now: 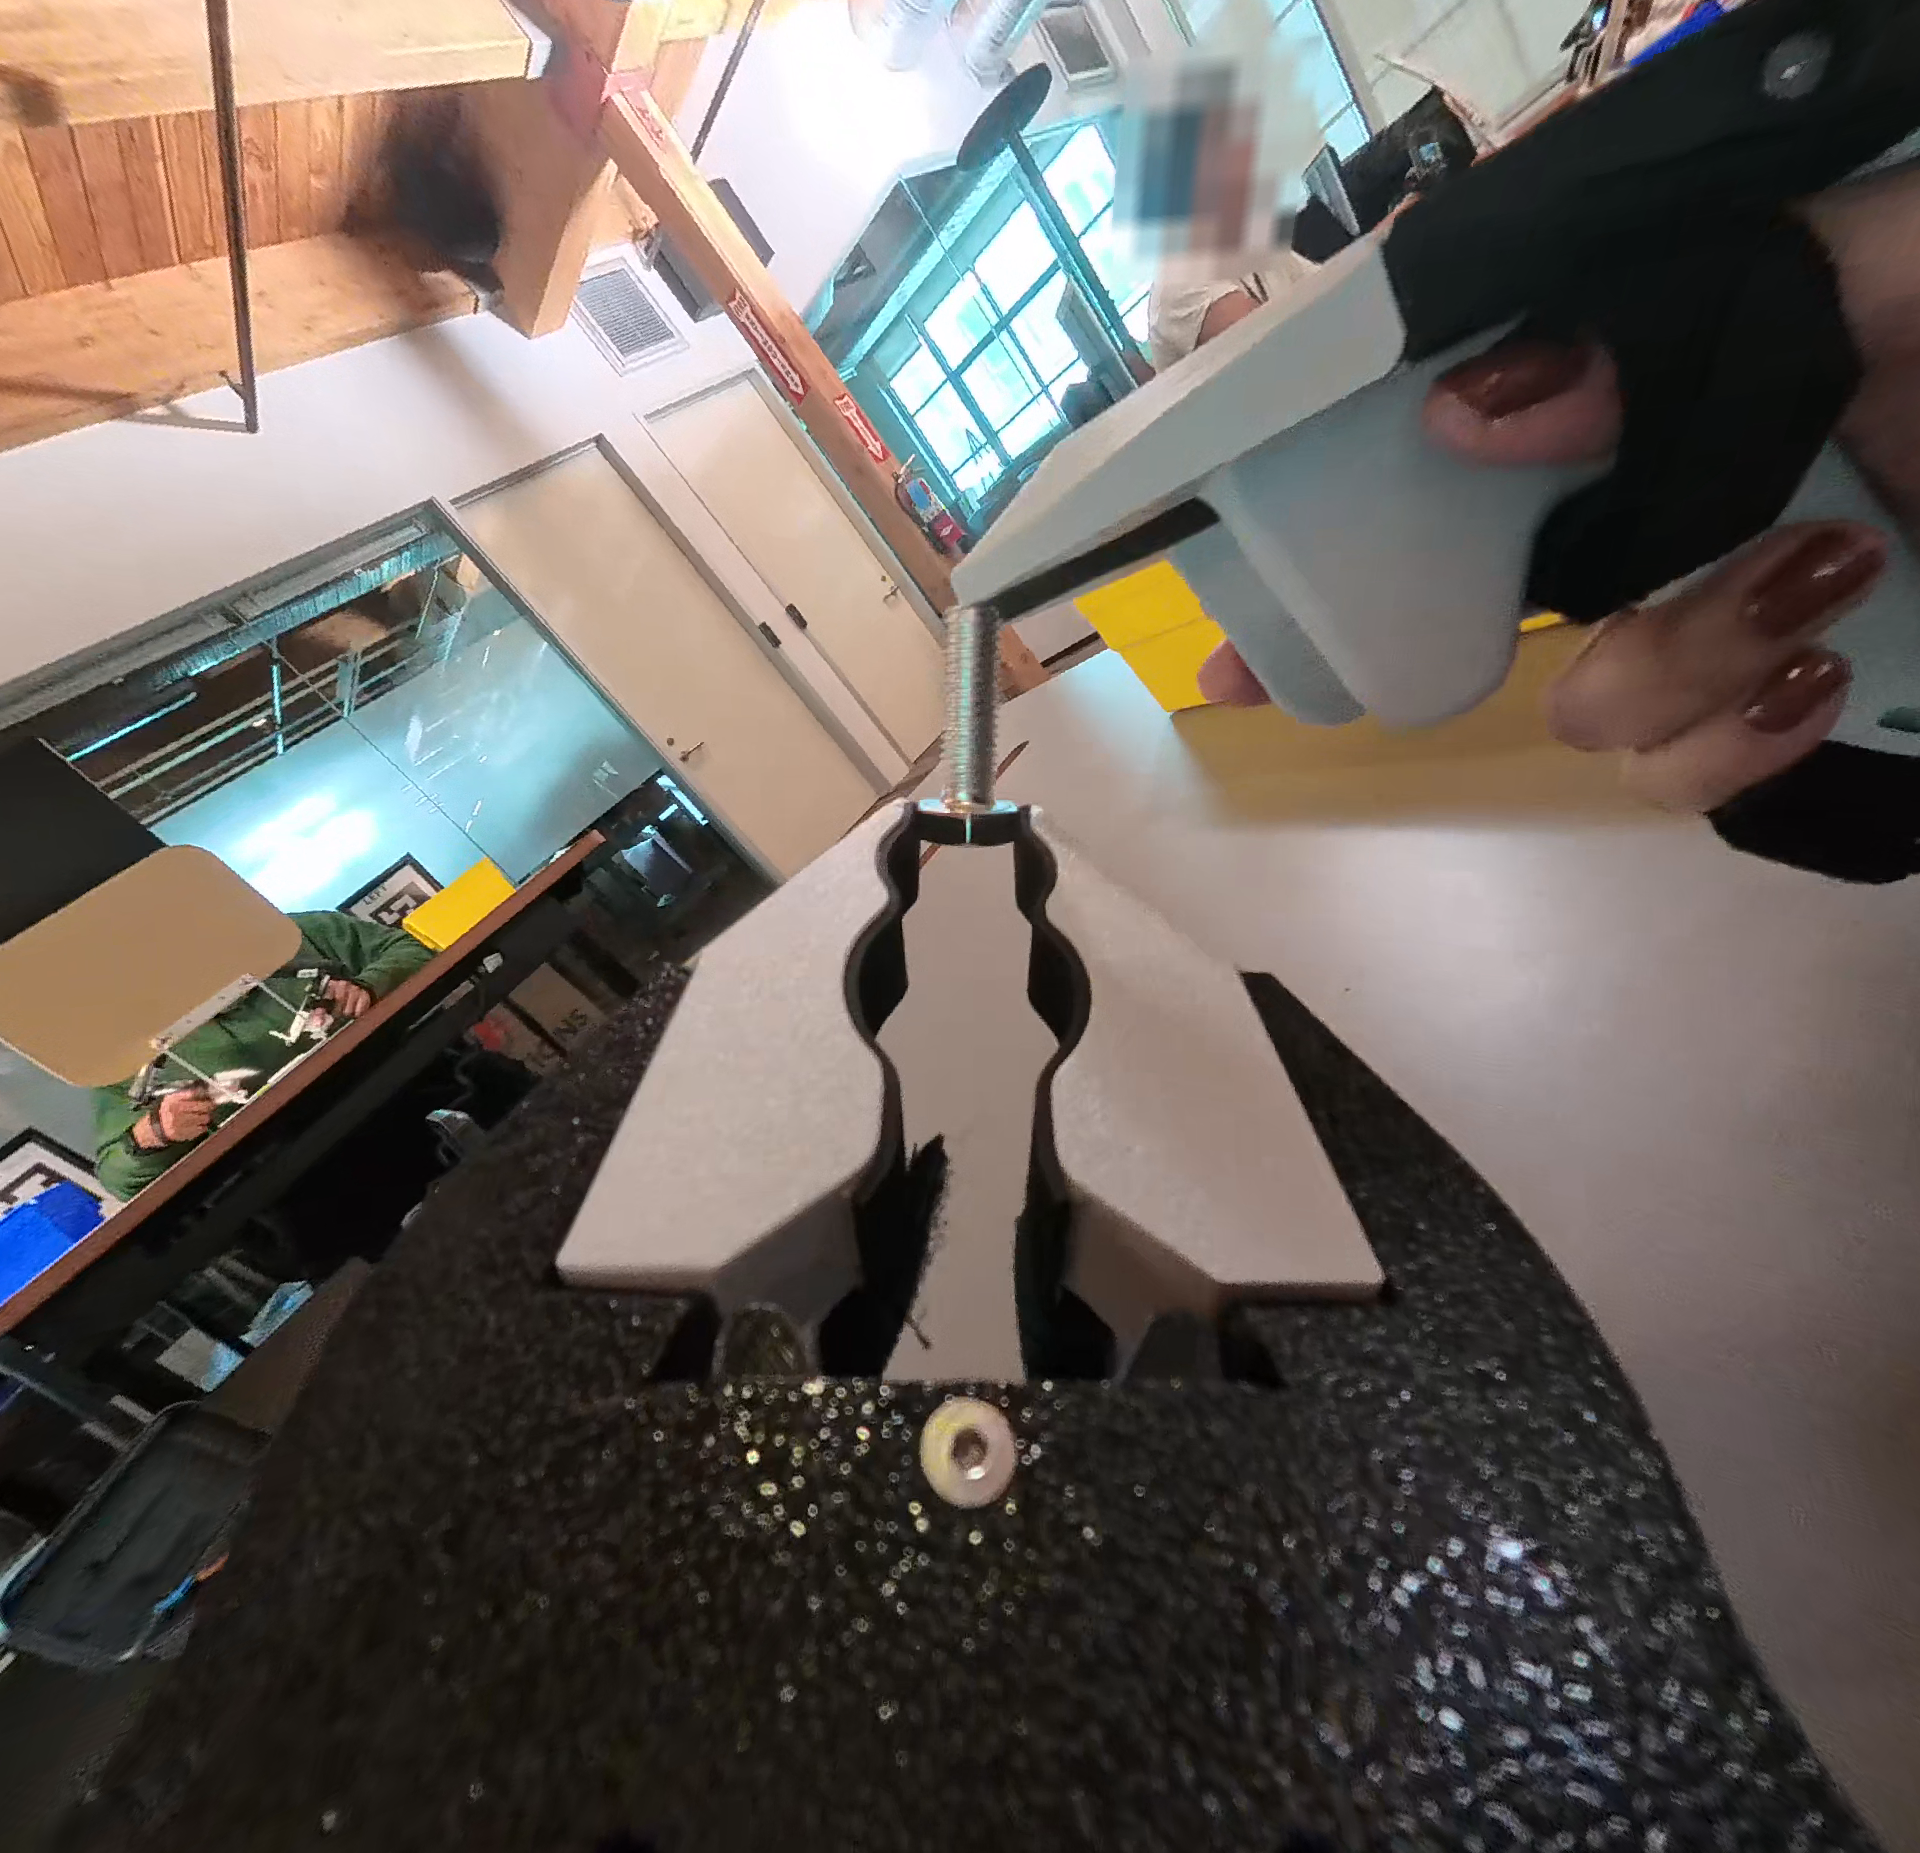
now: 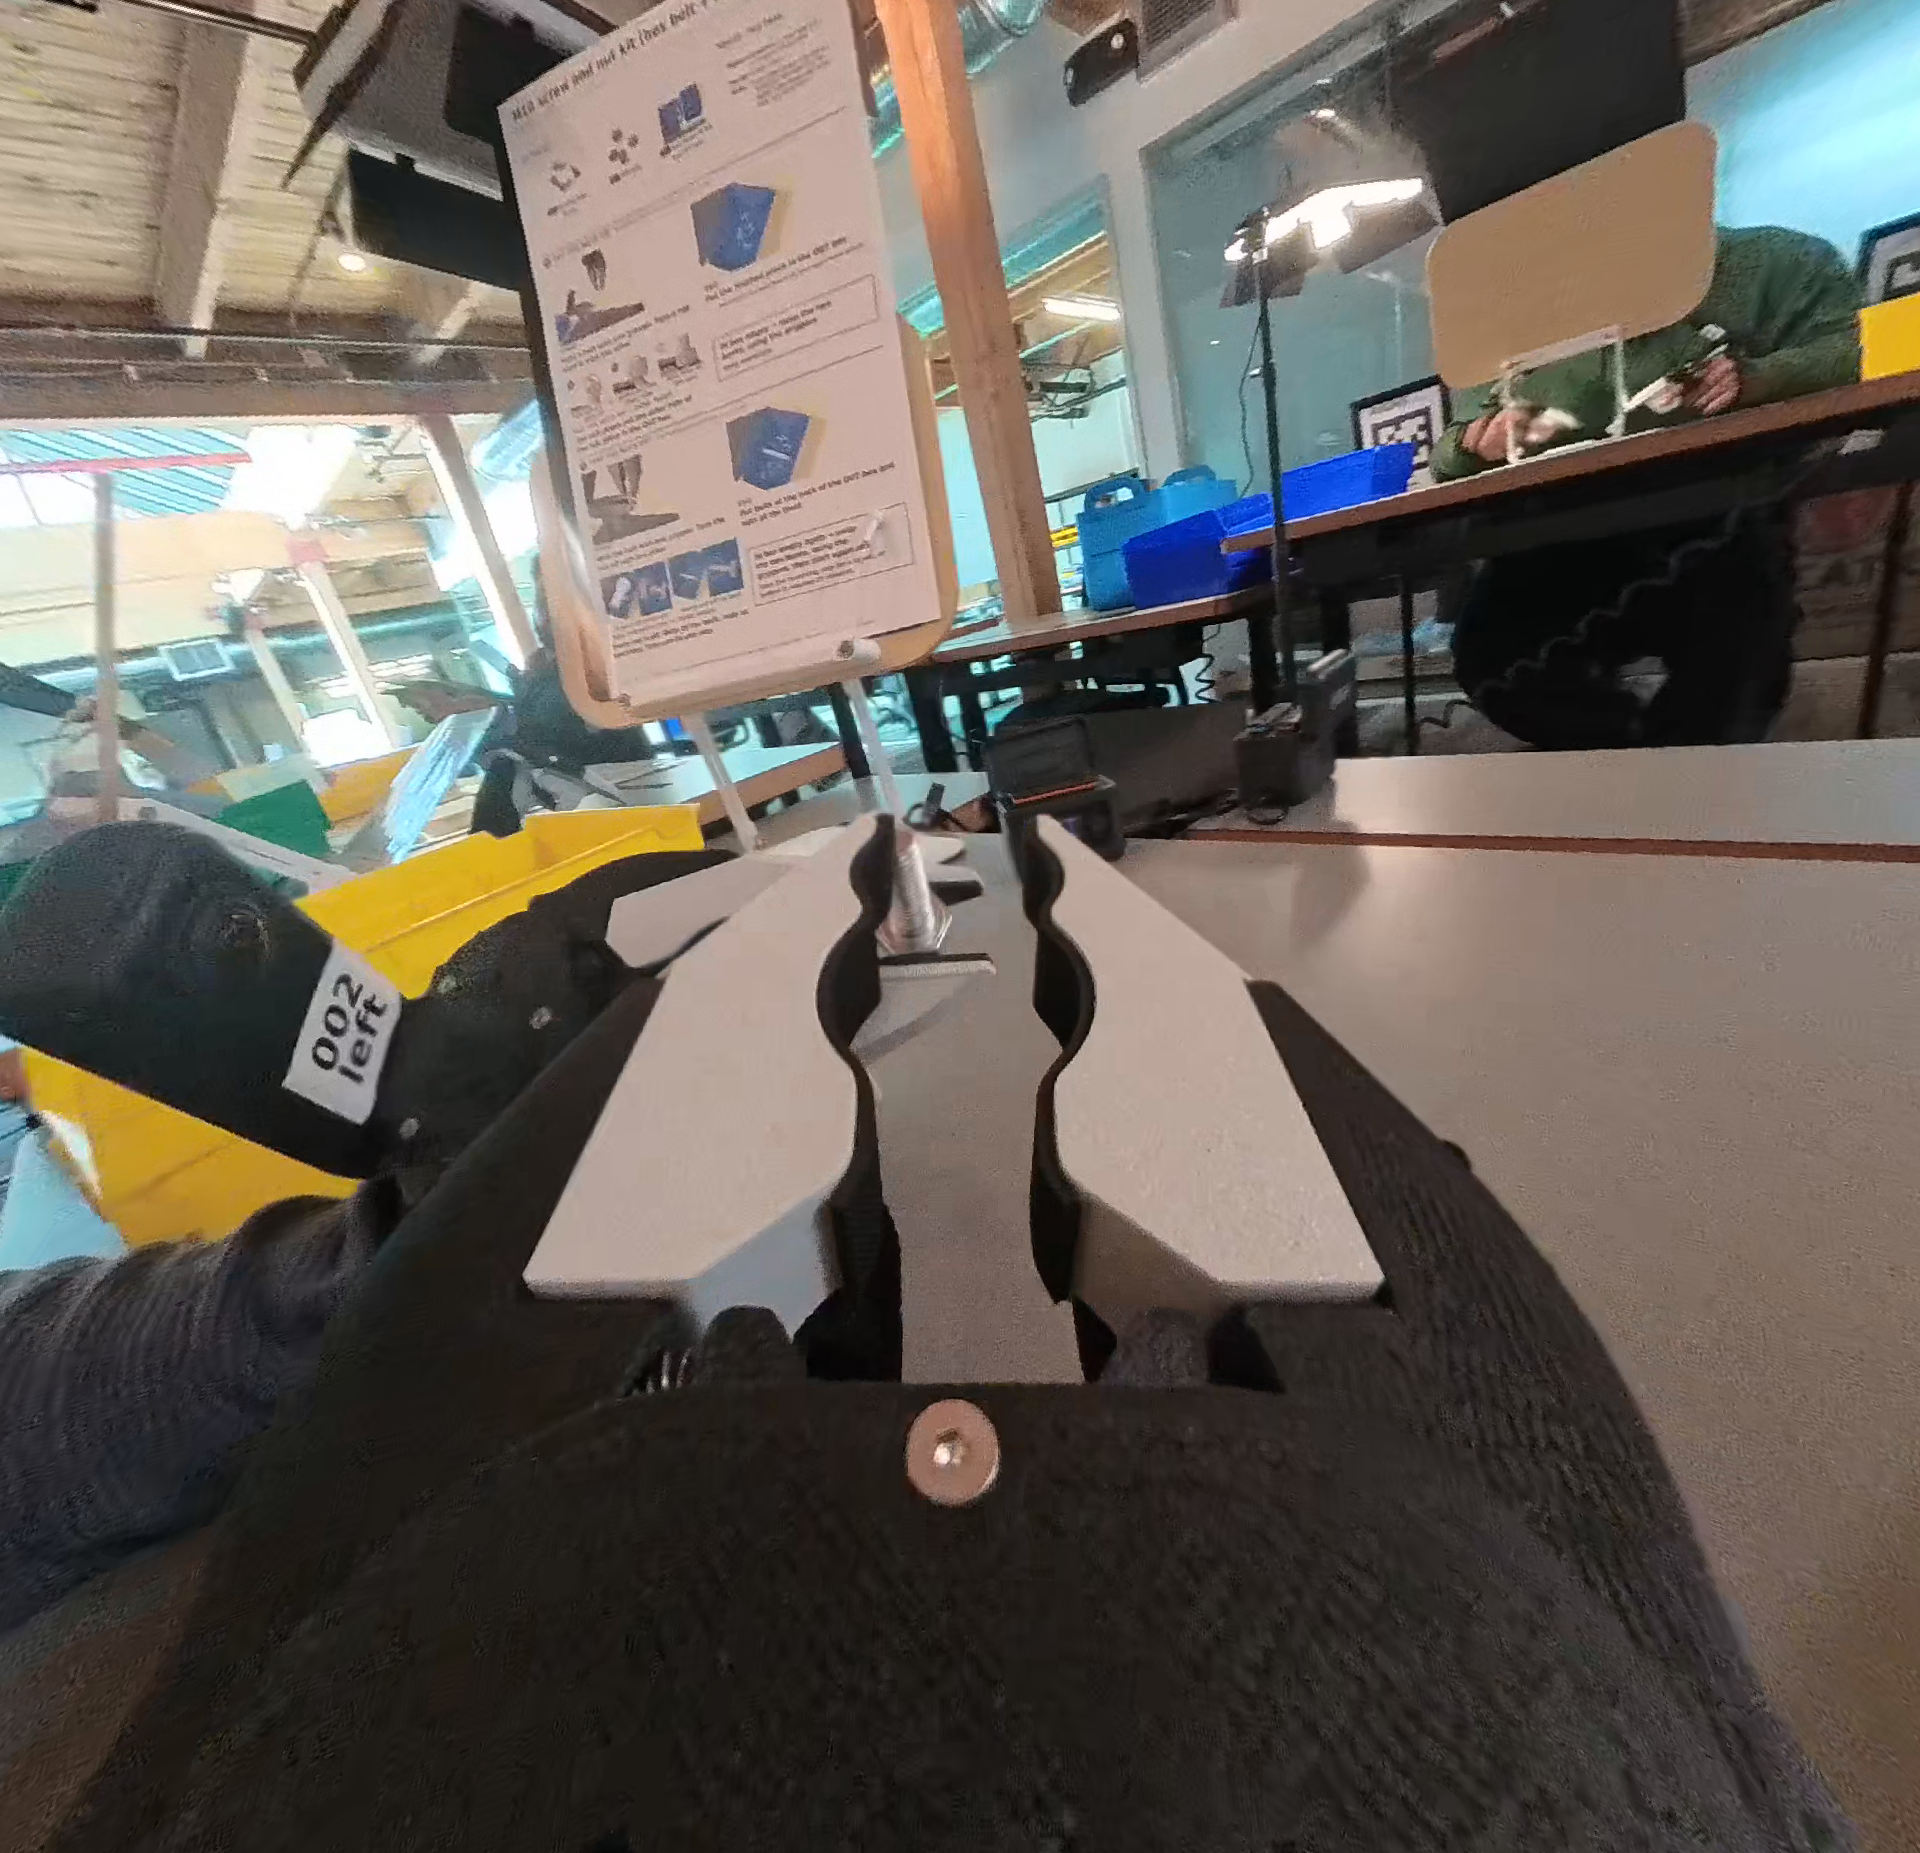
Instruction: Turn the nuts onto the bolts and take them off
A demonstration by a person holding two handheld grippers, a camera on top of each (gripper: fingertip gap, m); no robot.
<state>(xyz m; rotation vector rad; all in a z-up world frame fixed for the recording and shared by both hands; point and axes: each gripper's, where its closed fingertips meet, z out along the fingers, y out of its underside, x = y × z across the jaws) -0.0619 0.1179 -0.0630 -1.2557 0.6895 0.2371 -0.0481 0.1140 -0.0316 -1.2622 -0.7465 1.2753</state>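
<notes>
1. Clearly the left gripper (image 1: 971, 827) is pinched on the bolt (image 1: 970, 707) at its head, threaded shank pointing away from the tips
2. The right gripper (image 2: 956, 853) stands parted around the shank, one finger touching the bolt's tip; no nut is visible
3. Steel: stiff, light and slick, so hold the flat-sided head

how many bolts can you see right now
1: the bolt, its head clamped at the left gripper tips, its threaded end beside the open right gripper. Others may be hidden.
</notes>
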